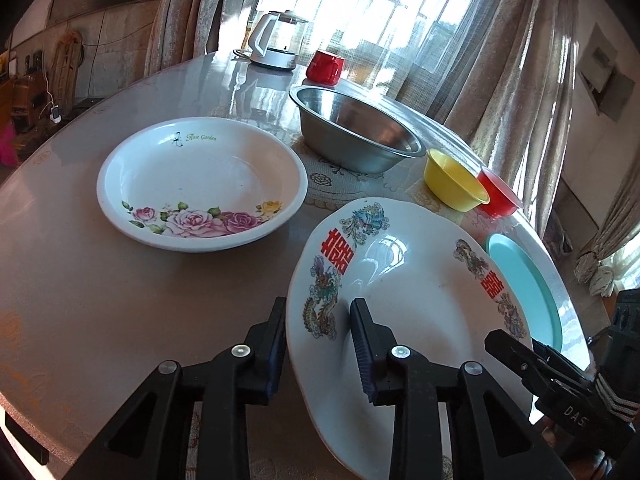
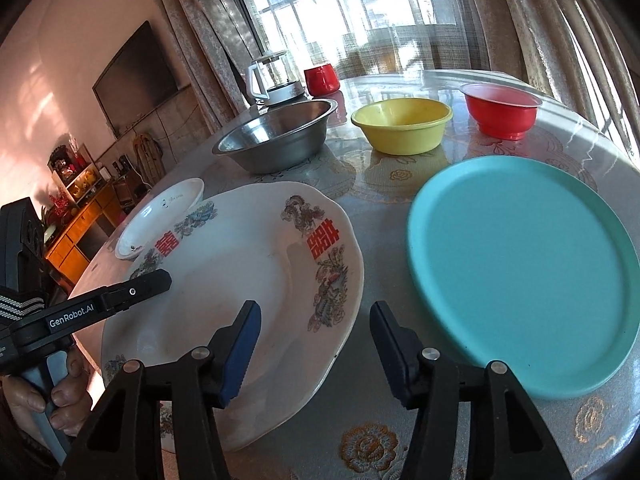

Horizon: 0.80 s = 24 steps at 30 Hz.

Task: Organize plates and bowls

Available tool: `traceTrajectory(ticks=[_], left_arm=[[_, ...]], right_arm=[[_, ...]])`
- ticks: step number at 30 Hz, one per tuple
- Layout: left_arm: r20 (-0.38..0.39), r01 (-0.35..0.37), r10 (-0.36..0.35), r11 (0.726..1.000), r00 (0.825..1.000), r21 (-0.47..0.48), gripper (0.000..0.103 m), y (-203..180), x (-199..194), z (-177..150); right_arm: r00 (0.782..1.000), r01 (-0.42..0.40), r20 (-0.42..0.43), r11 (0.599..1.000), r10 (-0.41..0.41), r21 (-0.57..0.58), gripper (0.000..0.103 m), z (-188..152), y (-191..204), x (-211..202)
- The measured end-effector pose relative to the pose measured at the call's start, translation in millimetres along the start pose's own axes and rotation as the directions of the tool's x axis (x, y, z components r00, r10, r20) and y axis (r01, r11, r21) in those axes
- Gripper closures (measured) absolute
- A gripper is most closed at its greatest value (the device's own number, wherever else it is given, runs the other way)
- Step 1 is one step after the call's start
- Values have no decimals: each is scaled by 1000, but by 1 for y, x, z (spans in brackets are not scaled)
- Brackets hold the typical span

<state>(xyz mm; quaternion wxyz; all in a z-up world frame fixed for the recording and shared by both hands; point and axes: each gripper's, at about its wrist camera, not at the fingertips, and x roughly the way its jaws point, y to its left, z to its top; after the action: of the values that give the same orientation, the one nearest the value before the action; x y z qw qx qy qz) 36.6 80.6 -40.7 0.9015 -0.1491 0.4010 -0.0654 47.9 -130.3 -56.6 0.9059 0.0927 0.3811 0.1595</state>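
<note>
- Strong daylight from the window [image 1: 376, 4], overexposed to near white in both views.
- Bright glare and window reflections on the glossy table [image 2: 400, 80].
- Soft shadows falling toward the camera.
- Dim, warm-tinted room on the left side.
- Heavy fisheye bending, dark vignette in the corners.
- Mostly sharp, slight softness at the edges.

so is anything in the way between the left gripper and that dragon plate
Nothing visible. The left gripper already straddles the near-left rim of the dragon plate, one finger outside the rim and one over the plate's inside, with the jaws open. The rose plate sits apart to the left, clear of the approach.
</note>
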Motion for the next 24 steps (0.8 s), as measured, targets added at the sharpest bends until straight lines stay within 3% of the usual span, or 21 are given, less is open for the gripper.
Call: traceTrajectory(ticks=[3,6,11,14,18,21,24], left_arm=[[25,-19,19,1000,1000,22,70,-3,-3,4],[104,-62,57,997,993,44,71,-9,-16,10],[135,-1,-12,995,991,98,71,-30,-24,28],[99,67,-84,984,991,163,71,-58,-17,37],[41,126,-141,959,989,253,71,-102,-3,46],[-11,147,-151,935,988,323,72,-136,13,53],[-73,155,-138,915,988,372,76,-163,34,57]], right_arm=[[1000,12,9,1000,-12,14,45,2,-6,-2],[999,17,38,999,-19,28,45,6,-12,-12],[990,58,122,996,-66,68,45,21,-31,-40],[971,148,172,981,-169,128,45,30,-56,-58],[927,287,176,927,-333,243,45,35,-102,-75],[895,367,141,877,-424,309,45,34,-131,-82],[887,391,106,852,-450,348,51,30,-153,-82]])
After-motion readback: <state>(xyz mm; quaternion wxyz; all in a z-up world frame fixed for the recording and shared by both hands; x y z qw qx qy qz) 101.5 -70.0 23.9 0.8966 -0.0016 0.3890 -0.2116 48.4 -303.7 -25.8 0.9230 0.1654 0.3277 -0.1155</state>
